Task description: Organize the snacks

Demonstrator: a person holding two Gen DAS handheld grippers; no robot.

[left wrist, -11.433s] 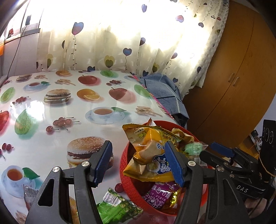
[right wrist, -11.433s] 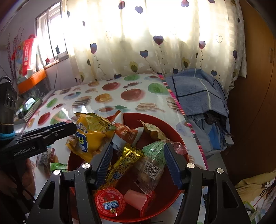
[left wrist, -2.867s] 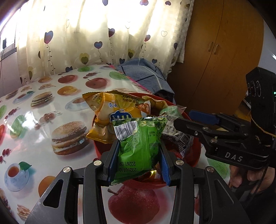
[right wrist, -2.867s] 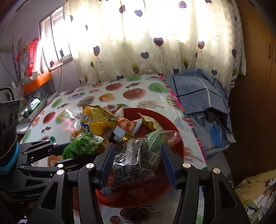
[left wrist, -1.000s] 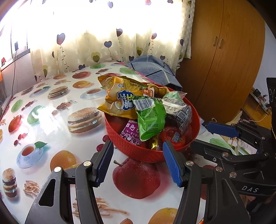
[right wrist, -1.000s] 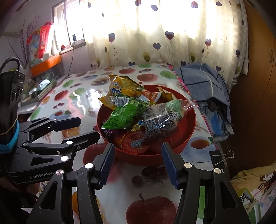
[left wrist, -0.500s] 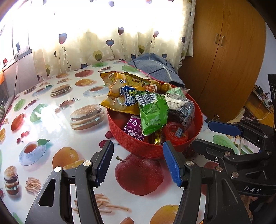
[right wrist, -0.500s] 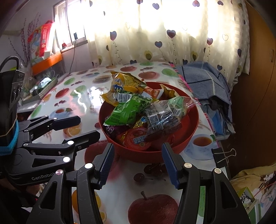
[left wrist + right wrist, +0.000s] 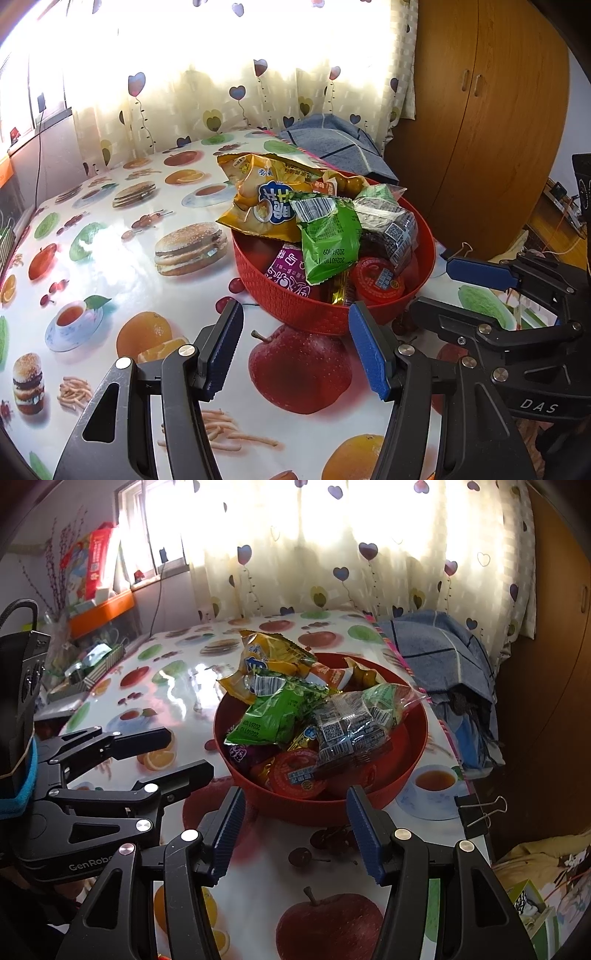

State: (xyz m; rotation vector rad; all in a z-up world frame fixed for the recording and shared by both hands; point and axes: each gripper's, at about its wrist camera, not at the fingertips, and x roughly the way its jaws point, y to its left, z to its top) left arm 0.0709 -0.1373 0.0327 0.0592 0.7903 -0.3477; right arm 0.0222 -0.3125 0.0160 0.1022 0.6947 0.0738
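left gripper (image 9: 295, 343): jaws spread wide, nothing between them; held low over the tablecloth, just short of the basket's near wall, pointing at it. Seen from the right wrist view (image 9: 184, 751) as a black frame at left.
right gripper (image 9: 295, 829): jaws apart, empty; same pose, just short of the basket rim. Its blue pads (image 9: 480, 271) show at right in the left wrist view.
writing on tools: "DAS" on the right gripper body, "GenRob…" on the left one, rest cut off.
red basket (image 9: 314, 314): round, sits on the table near its right edge, straight ahead of both grippers; all snacks in it.
snacks, near: red-lidded jelly cup (image 9: 376, 278) against the near wall; purple packet (image 9: 290, 273) beside it, mostly buried.
snacks, top: green packet (image 9: 328, 236) lying on the pile, barcode up, date print "20260110" upside down; clear bag of dark wrapped pieces (image 9: 351, 731) with QR labels to its right.
snacks, far: yellow chip bag (image 9: 266, 195), blue logo, Chinese text, leaning over the far-left rim.
tablecloth (image 9: 110, 258): glossy, printed burgers, apples, oranges, teacups.
around: binder clip (image 9: 480, 810) on the table's right edge; blue plaid cloth (image 9: 439, 657) past the basket; heart-print curtain (image 9: 332, 554) behind; wooden wardrobe (image 9: 480, 110) at right.
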